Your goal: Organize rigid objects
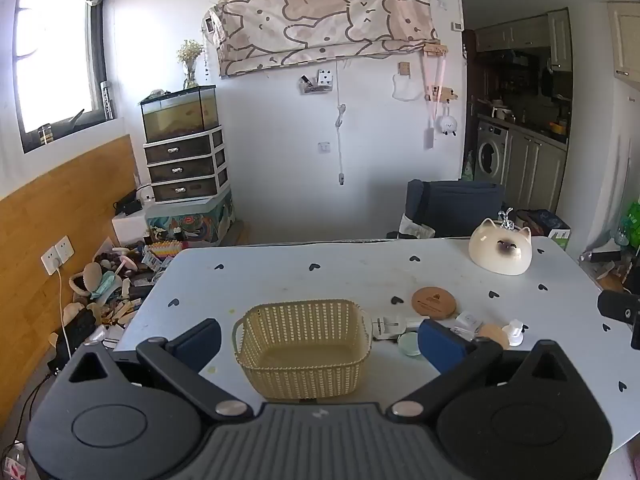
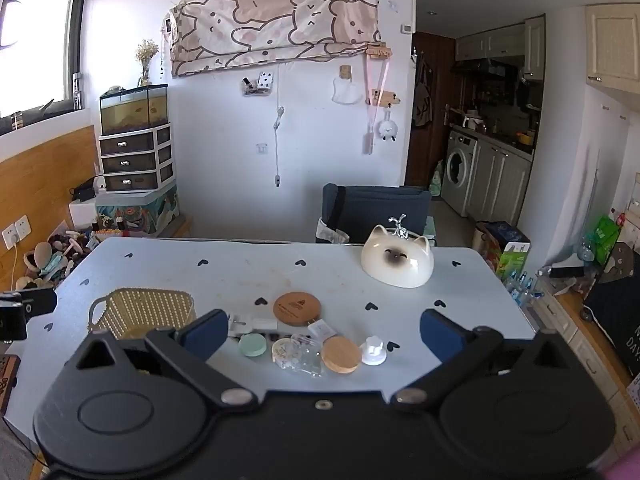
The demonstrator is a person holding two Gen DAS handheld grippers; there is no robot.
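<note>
An empty yellow woven basket (image 1: 304,348) stands on the pale table (image 1: 304,276); my open left gripper (image 1: 320,340) straddles it from the near side. It also shows in the right wrist view (image 2: 144,312), at the left. My open, empty right gripper (image 2: 320,334) hovers over a cluster of small items: a dark cork coaster (image 2: 297,308), a mint round lid (image 2: 252,345), a white round tin (image 2: 285,350), a wooden lid (image 2: 341,354), a white knob (image 2: 373,351), a clear plastic piece (image 2: 308,362) and a white clip (image 2: 250,325). Several show in the left view, including the coaster (image 1: 434,302).
A white cat-face bowl (image 2: 397,262) lies upside down at the table's far right, also in the left view (image 1: 501,250). A dark blue chair (image 2: 376,210) stands behind the table. Toys clutter the floor at left (image 1: 104,284). Boxes (image 2: 508,246) stand at right.
</note>
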